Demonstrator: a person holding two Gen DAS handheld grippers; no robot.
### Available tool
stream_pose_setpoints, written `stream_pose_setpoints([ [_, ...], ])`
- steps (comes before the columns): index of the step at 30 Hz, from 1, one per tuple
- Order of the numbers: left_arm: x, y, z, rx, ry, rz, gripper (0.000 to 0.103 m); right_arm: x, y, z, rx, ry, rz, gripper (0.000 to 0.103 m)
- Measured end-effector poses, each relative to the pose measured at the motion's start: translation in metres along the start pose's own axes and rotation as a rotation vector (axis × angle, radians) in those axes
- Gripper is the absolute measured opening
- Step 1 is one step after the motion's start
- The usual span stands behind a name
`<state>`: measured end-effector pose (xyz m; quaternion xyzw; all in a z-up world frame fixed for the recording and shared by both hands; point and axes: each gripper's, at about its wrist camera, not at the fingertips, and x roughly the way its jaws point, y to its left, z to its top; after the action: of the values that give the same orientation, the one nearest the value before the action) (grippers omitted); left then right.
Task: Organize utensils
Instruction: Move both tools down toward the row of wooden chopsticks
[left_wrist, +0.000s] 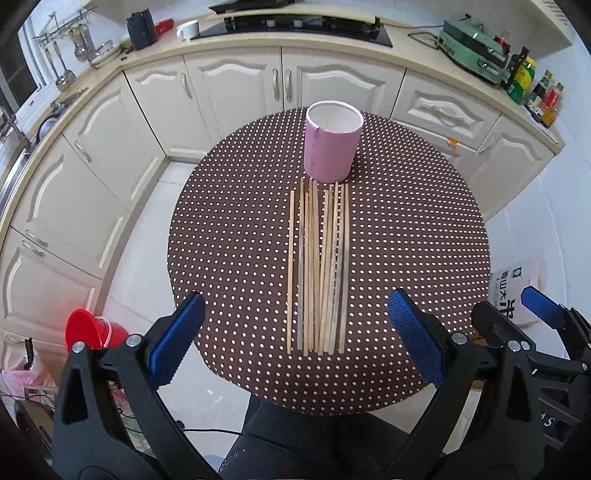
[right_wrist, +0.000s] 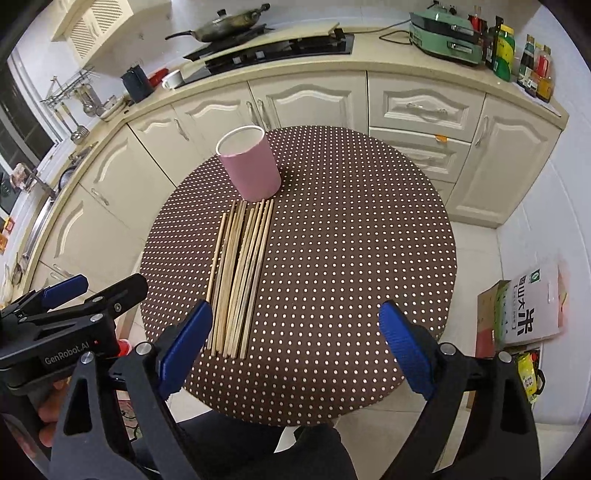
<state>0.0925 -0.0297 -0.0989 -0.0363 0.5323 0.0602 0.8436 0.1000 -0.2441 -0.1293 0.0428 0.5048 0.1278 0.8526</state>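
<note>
My left gripper (left_wrist: 295, 332) and right gripper (right_wrist: 295, 343) both hang spread wide with nothing between their jaws. Ahead of them the chopsticks (left_wrist: 319, 266) all lie in a loose row on the dotted round table (left_wrist: 229, 229), and beyond their far tips stands the pink cup (left_wrist: 332, 142), seemingly empty; I judge nothing sorted yet. Kitchen cabinets (left_wrist: 236, 81) curve behind.

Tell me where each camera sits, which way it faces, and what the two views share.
Left wrist: on the left gripper, angled down over the chopsticks toward the pink cup; the right gripper's fingers show at its right.
Right wrist: on the right gripper, angled down at the dotted table; the left gripper and a hand show at its left.
Shared: chopsticks, cup, table, kitchen cabinets.
</note>
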Motion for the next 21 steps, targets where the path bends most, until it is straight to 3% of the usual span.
stream_pose_setpoints([
  [16,0.112,0.030,0.052,0.046,0.250,-0.033,0.097,0.100,0.015,0.042,0.066,0.199,-0.104,0.086],
  [21,0.150,0.042,0.061,0.021,0.334,-0.105,0.097,0.127,0.019,0.051,0.075,0.237,-0.129,0.084],
])
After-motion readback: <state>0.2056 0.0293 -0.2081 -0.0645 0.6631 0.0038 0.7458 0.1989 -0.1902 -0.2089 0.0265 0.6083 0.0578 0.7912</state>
